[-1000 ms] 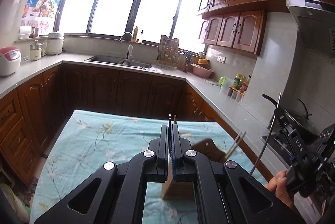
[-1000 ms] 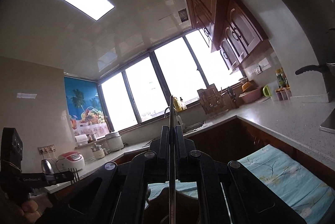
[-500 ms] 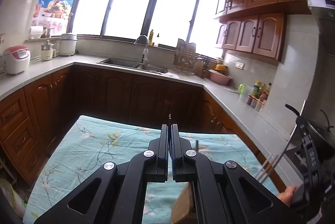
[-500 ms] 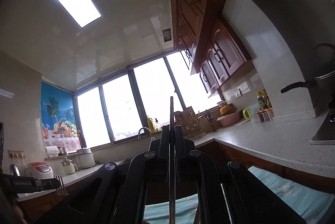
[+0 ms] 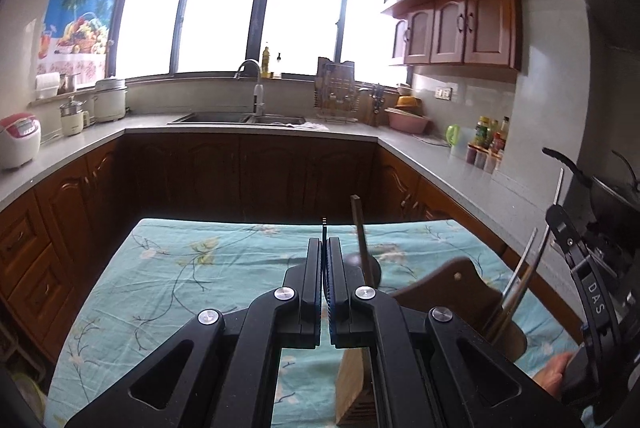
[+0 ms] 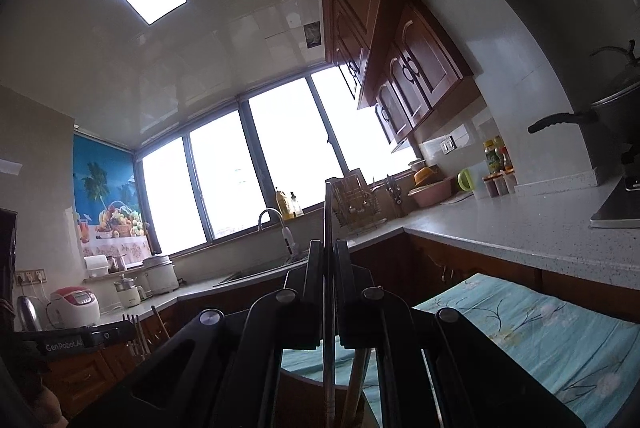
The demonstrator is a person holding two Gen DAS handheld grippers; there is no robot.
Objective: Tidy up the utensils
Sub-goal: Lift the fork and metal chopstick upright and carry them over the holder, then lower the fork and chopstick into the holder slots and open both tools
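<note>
My left gripper (image 5: 324, 246) is shut on a thin utensil with small tines; its tip (image 5: 324, 221) pokes up between the jaws. In the right wrist view the same fork tines (image 6: 134, 332) show under the left gripper. My right gripper (image 6: 329, 252) is shut on a thin metal utensil handle (image 6: 328, 224) that stands up between the jaws. In the left wrist view it appears at the far right (image 5: 558, 212), with metal chopsticks (image 5: 520, 280) below it. A wooden utensil holder (image 5: 460, 292) stands on the table, a wooden handle (image 5: 360, 240) rising from it.
The table carries a turquoise floral cloth (image 5: 200, 268). Dark wood cabinets and a grey counter (image 5: 460, 180) surround it, with a sink (image 5: 240, 117), rice cookers (image 5: 18, 140), a dish rack (image 5: 336, 96) and a pan (image 5: 600, 184) on the stove at right.
My left gripper's view swung left. The wooden holder and the right gripper with its metal utensil come further into view at right. The right gripper tilted upward, then back down a little.
</note>
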